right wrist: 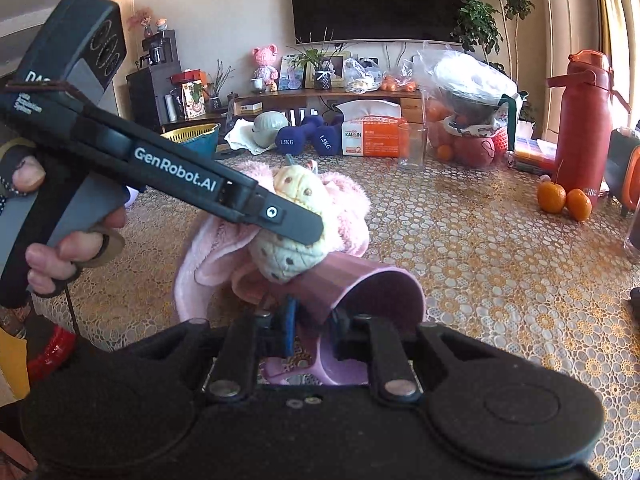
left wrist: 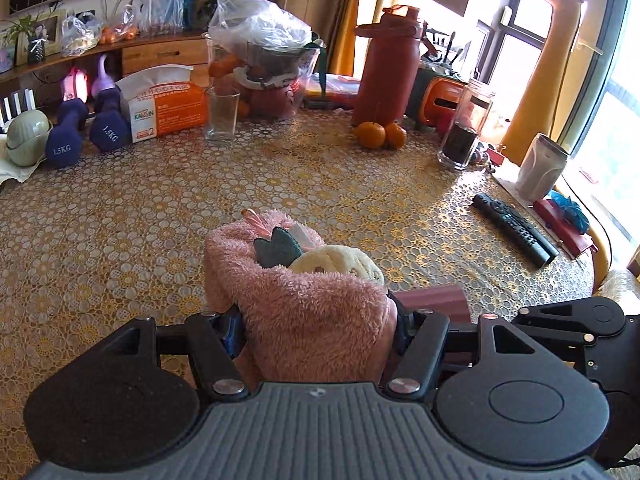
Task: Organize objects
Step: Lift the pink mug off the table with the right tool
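My left gripper [left wrist: 316, 322] is shut on a fluffy pink towel toy [left wrist: 280, 280] that has a cream strawberry-shaped plush [left wrist: 340, 264] and a green leaf on top. It holds the toy just above the patterned table [left wrist: 140, 220]. In the right wrist view the same gripper's finger [right wrist: 288, 220] crosses the cream plush [right wrist: 292, 258] from the left, held by a person's hand [right wrist: 72, 248]. My right gripper [right wrist: 316, 322] is shut on the wall of a pink cup [right wrist: 360, 280]. The cup lies tilted with its mouth toward the camera, right under the plush. The left wrist view shows only an edge of the cup [left wrist: 436, 300].
Along the table's far side stand blue dumbbells [left wrist: 86, 132], an orange tissue pack [left wrist: 168, 108], an empty glass [left wrist: 222, 114], a fruit basket under plastic [left wrist: 264, 64], a red bottle [left wrist: 386, 68] and two oranges [left wrist: 380, 134]. A dark jar [left wrist: 464, 128], white cup [left wrist: 540, 168] and remote [left wrist: 516, 228] sit right.
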Tool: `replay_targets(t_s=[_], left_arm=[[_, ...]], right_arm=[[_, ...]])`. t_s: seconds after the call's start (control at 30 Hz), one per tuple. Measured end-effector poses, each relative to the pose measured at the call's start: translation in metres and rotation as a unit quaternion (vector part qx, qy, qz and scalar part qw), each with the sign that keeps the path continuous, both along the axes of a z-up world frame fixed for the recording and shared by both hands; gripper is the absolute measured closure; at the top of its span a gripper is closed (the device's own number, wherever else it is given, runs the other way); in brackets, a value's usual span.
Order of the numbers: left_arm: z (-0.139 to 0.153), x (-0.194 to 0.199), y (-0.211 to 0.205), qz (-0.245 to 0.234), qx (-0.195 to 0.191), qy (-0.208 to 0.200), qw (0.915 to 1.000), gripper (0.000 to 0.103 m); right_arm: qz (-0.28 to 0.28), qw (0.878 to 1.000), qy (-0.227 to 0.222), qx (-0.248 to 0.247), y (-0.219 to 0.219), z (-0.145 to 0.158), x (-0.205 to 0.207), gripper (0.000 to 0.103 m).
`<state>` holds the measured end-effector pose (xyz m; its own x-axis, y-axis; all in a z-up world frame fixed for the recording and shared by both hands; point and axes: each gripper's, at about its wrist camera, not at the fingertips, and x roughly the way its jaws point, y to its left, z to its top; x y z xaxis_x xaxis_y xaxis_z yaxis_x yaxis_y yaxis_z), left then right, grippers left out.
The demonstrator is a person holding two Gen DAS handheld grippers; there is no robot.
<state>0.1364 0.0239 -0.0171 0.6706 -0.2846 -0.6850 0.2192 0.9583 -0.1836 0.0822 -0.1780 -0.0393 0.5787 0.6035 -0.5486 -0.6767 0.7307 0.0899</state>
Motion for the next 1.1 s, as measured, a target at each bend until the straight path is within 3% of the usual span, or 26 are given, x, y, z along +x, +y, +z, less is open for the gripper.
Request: replay_targets(t_s=[0.1, 0.2, 0.4, 0.67, 0.73, 1.0, 1.1], left_arm=[[0.002, 0.000, 0.010, 0.019, 0.019, 0.000, 0.9996, 0.039], [0.014, -0.005, 0.016, 0.024, 0.006, -0.009, 0.9997, 0.039], [0.039, -0.021, -0.017, -0.037, 0.007, -0.041, 0.9984, 0.039], [0.019, -0.023, -0.045, -0.072, 0.007, -0.023, 0.9971, 0.039], [0.015, -0.019, -0.037, -0.059, -0.001, -0.012, 0.9982, 0.039], [-0.004, -0.003, -0.003, 0.016, 0.043, 0.014, 0.9988, 0.039], [0.002, -0.003, 0.007, 0.035, 0.040, 0.014, 0.9985, 0.039]], right_arm=[[0.008, 1.000, -0.007, -0.009, 0.001, 0.000, -0.001, 0.088], [0.022, 0.999, -0.027, -0.025, 0.003, 0.002, -0.006, 0.088], [0.044, 0.997, -0.042, -0.040, 0.003, 0.004, -0.005, 0.088], [0.058, 0.995, -0.056, -0.056, 0.004, 0.005, -0.007, 0.088], [0.059, 0.994, -0.060, -0.063, 0.004, 0.005, -0.008, 0.087], [0.059, 0.995, -0.060, -0.059, 0.003, 0.004, -0.010, 0.087], [0.061, 0.994, -0.066, -0.062, 0.004, 0.005, -0.010, 0.088]])
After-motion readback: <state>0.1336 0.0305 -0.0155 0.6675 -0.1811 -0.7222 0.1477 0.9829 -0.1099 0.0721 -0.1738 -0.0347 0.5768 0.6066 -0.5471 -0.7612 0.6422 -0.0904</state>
